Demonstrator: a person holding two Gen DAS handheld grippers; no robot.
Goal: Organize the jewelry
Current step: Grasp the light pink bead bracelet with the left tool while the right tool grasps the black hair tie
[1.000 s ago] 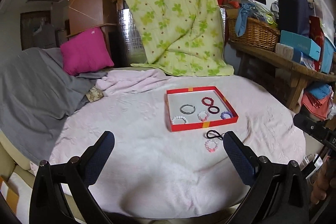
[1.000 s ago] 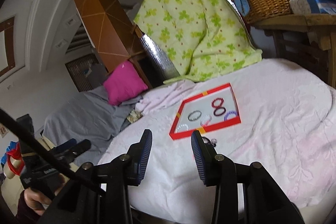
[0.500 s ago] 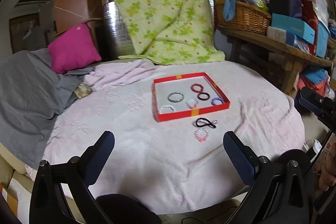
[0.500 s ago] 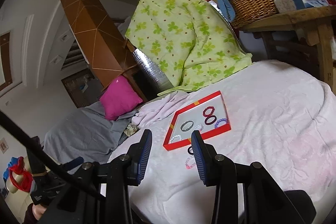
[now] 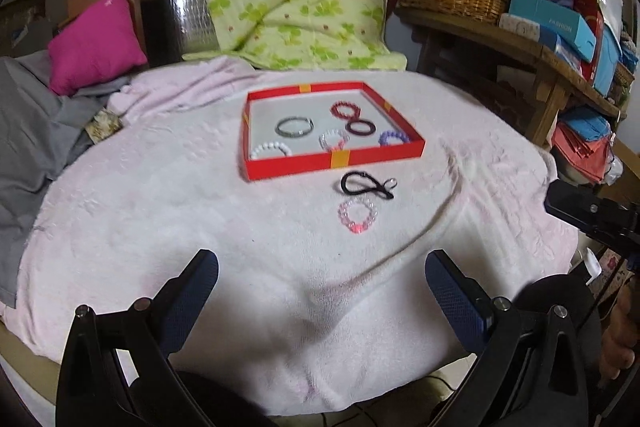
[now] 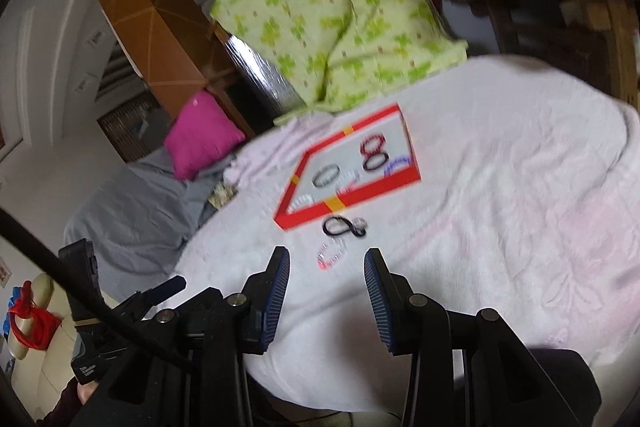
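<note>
Left gripper (image 5: 322,283) stands wide apart and empty; right gripper (image 6: 326,269) is parted, nothing between its pads. Just short of the red tray (image 5: 336,162), on the pink-covered worktop (image 5: 200,219), lie a pink bead bracelet (image 5: 357,215) and, touching nothing, a black hair tie (image 5: 366,183). Inside the tray: white, clear, purple, grey, dark and red rings.

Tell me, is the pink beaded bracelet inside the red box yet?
Out. The pink beaded bracelet lies on the blanket before the red box.
</note>
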